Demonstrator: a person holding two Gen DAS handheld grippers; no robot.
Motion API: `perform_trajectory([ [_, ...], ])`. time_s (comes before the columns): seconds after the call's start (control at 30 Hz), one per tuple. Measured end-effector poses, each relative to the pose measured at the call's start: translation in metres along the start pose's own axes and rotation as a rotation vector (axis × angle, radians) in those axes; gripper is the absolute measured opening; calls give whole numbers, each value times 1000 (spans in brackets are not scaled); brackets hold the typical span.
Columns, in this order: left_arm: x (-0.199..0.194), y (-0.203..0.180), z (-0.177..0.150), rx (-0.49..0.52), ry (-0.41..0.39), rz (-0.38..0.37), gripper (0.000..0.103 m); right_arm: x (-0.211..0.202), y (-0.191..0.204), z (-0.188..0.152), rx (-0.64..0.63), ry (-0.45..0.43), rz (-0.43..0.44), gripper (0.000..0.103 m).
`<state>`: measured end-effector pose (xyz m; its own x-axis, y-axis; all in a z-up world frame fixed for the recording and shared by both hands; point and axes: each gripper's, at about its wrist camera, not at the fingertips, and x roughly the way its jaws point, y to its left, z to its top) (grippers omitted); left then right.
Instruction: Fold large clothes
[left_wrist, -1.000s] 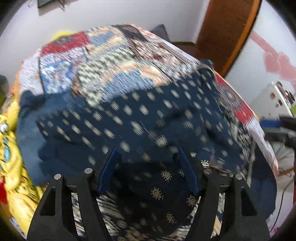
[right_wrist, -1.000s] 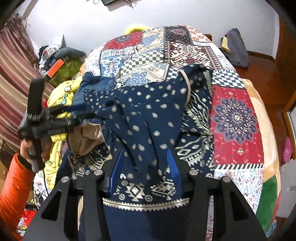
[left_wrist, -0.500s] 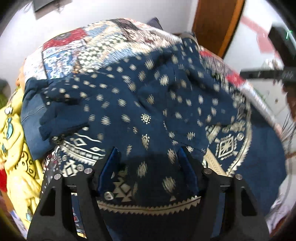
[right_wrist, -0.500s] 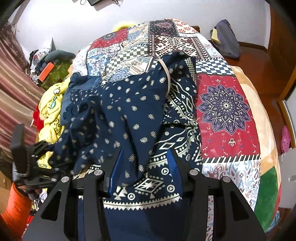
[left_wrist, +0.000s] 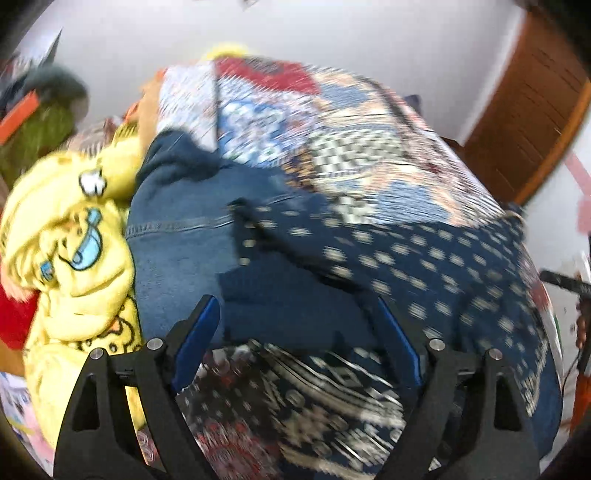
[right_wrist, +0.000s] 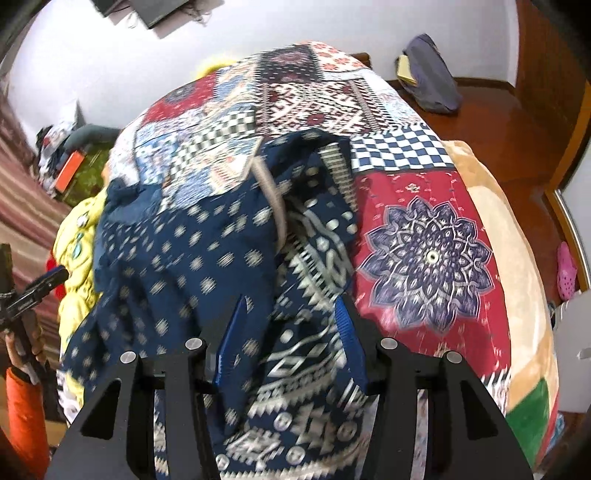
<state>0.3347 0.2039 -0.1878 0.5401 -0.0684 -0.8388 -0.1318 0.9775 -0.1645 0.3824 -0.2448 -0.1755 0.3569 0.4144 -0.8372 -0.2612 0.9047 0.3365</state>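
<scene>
A large navy garment with pale dots and a white patterned border (right_wrist: 207, 251) lies crumpled on the patchwork bed cover (right_wrist: 424, 254). It also shows in the left wrist view (left_wrist: 388, 266), blurred. My left gripper (left_wrist: 295, 332) is open over the garment's left edge, nothing between its blue pads. My right gripper (right_wrist: 291, 325) is open above the patterned border, holding nothing. The left gripper also shows at the left edge of the right wrist view (right_wrist: 40, 288).
Blue denim jeans (left_wrist: 181, 243) lie under the garment's left side. A yellow cartoon-print cloth (left_wrist: 70, 258) is heaped at the bed's left edge. A grey bag (right_wrist: 428, 77) sits on the wooden floor at the back right. A pink shoe (right_wrist: 567, 269) lies right of the bed.
The left gripper has swung to the left, toward the jeans and yellow cloth. The right gripper has moved closer over the garment. Both views are blurred by motion.
</scene>
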Motion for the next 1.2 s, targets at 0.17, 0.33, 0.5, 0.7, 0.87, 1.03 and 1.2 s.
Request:
perform_trajectory([
  [0.17, 60, 34, 11, -111, 74, 2, 84, 28, -20, 26, 41, 20, -40, 46],
  [0.33, 95, 33, 13, -108, 84, 5, 84, 59, -35, 47, 54, 87, -54, 46],
  [0.5, 106, 23, 22, -87, 29, -35, 67, 70, -30, 59, 38, 57, 1, 46],
  [0.7, 109, 12, 40, -108, -7, 14, 5, 82, -25, 72, 70, 14, 42, 23],
  [0.87, 90, 16, 58, -137, -62, 14, 2, 74, -6, 82, 23, -40, 25, 11],
  [1.03, 59, 13, 86, -92, -144, 26, 2, 59, 14, 112, -17, -117, 58, 9],
  [1.2, 59, 15, 116, -58, -174, 80, 2, 67, 32, 145, -56, -171, 24, 8],
])
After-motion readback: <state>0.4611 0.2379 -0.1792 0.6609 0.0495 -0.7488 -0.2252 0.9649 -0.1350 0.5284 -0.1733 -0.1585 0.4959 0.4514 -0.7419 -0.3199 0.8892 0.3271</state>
